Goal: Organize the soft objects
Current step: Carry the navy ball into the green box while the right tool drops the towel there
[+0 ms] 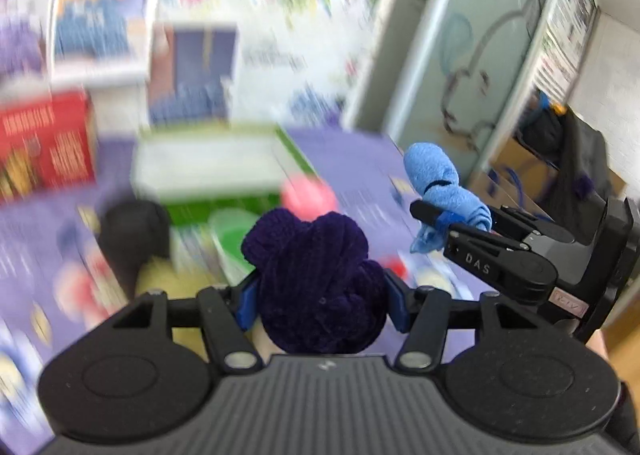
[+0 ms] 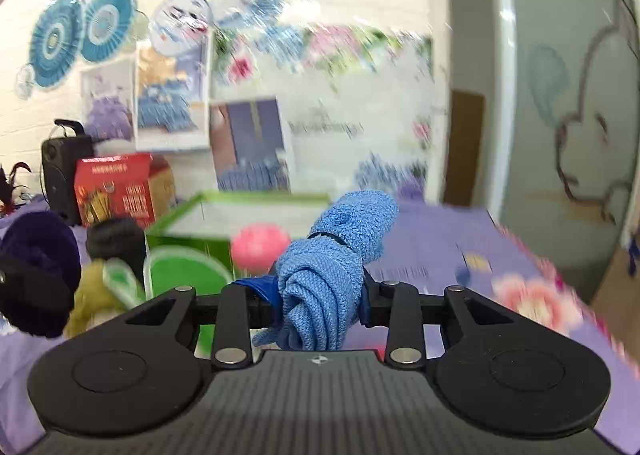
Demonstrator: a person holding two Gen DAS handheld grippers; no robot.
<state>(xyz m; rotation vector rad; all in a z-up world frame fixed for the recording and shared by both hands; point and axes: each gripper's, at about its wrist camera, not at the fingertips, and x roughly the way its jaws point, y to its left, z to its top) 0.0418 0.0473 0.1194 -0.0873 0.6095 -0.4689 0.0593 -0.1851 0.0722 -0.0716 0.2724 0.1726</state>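
Note:
My left gripper [image 1: 320,295] is shut on a dark purple plush ball [image 1: 316,279] and holds it above the purple tablecloth. My right gripper [image 2: 320,295] is shut on a rolled light blue cloth [image 2: 332,267], also held above the table. The right gripper with the blue cloth [image 1: 444,191] shows at the right of the left wrist view. The purple ball [image 2: 36,271] shows at the left edge of the right wrist view. A green-and-white box [image 2: 240,219] stands open on the table ahead of both grippers.
A pink ball [image 2: 260,247], a green scoop-like object [image 2: 180,275], a yellow-green plush [image 2: 92,295] and a black soft object [image 2: 116,243] lie near the box. A red carton [image 2: 116,191] and a black speaker [image 2: 60,171] stand at the back left. The table edge runs along the right.

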